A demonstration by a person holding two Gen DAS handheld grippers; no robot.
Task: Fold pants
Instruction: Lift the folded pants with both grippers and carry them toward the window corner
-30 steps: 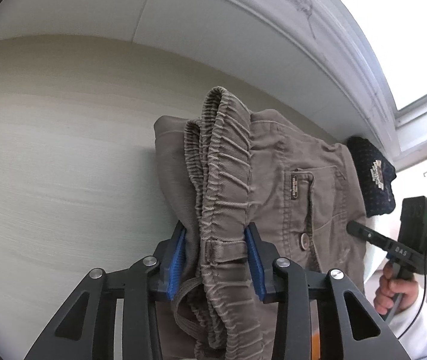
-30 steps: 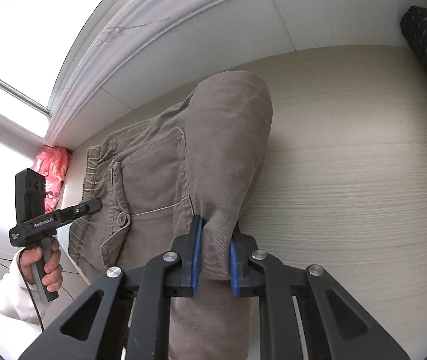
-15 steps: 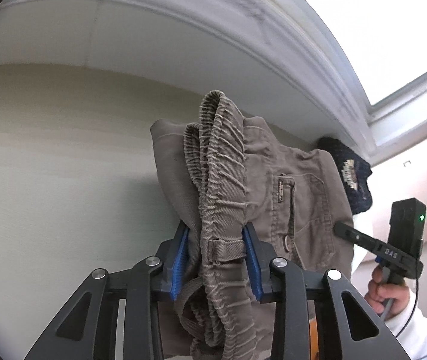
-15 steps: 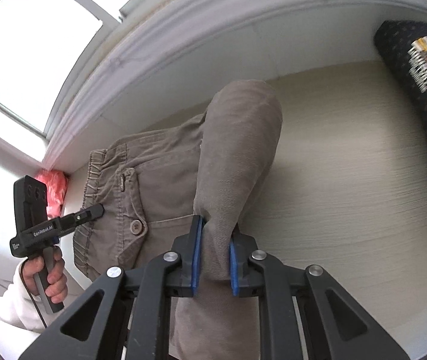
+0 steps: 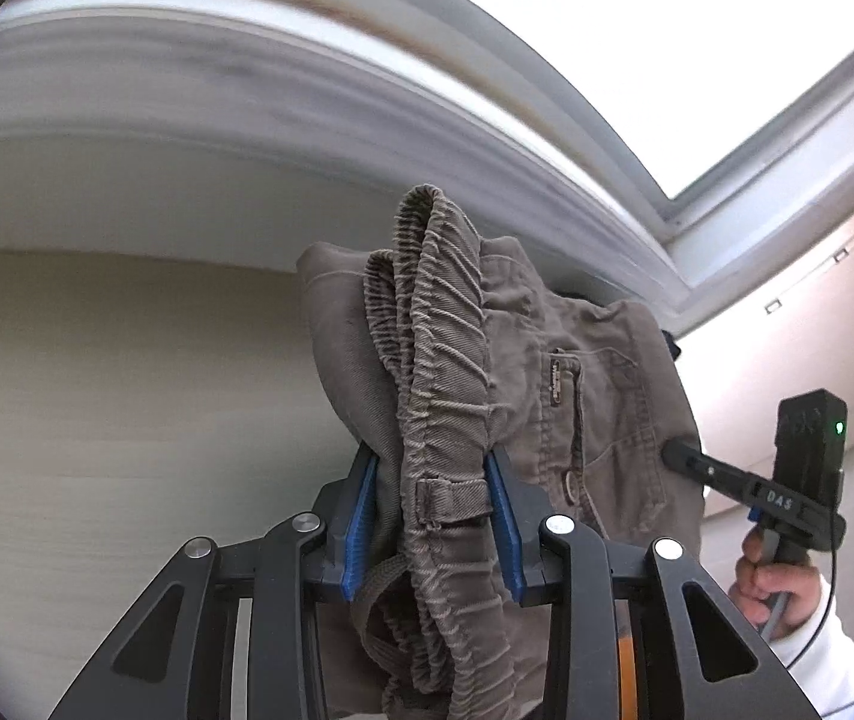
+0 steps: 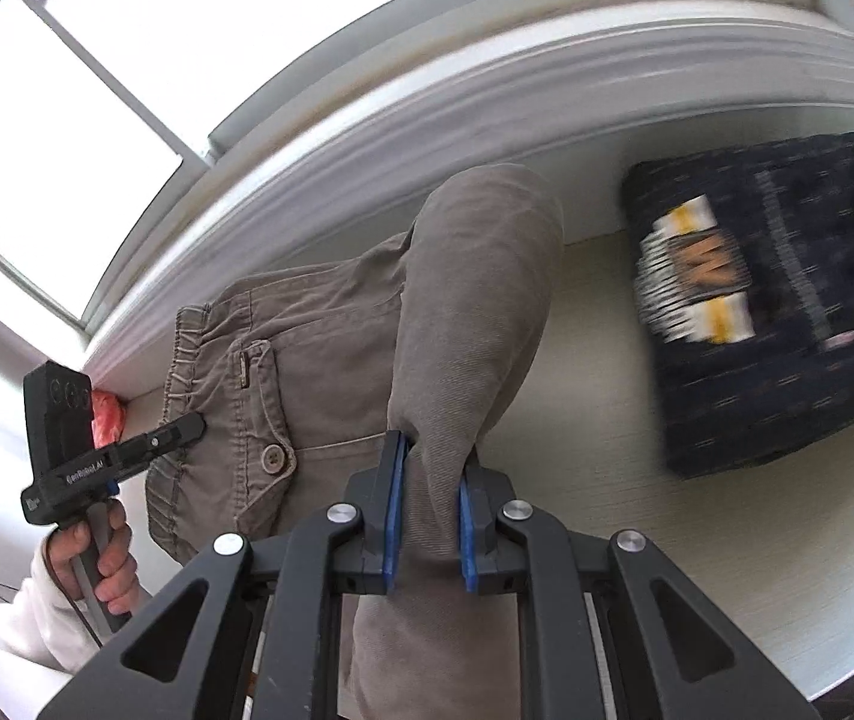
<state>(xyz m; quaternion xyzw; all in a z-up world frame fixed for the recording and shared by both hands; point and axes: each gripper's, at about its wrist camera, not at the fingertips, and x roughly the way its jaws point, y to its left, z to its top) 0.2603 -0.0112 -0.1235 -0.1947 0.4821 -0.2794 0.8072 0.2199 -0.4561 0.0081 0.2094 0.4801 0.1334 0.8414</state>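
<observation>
The brown-grey pants [image 5: 595, 396] hang lifted between both grippers above the pale table [image 5: 96, 396]. My left gripper [image 5: 433, 474] is shut on the gathered elastic waistband, a belt loop right between its blue pads. In the right wrist view my right gripper [image 6: 431, 468] is shut on a folded leg of the pants [image 6: 475, 312]; the back pocket and its button face this camera. Each view shows the other gripper at the far side of the garment, held by a hand in a white sleeve.
A folded dark blue garment [image 6: 769, 300] with a white and orange print lies on the table [image 6: 637, 528] to the right. Something pink [image 6: 107, 417] sits by the wall at left. A white ledge [image 5: 306, 120] and bright window run along the back.
Both grippers have risen with the pants still clamped. More of the window shows in both views, and the dark blue garment has come far into the right wrist view.
</observation>
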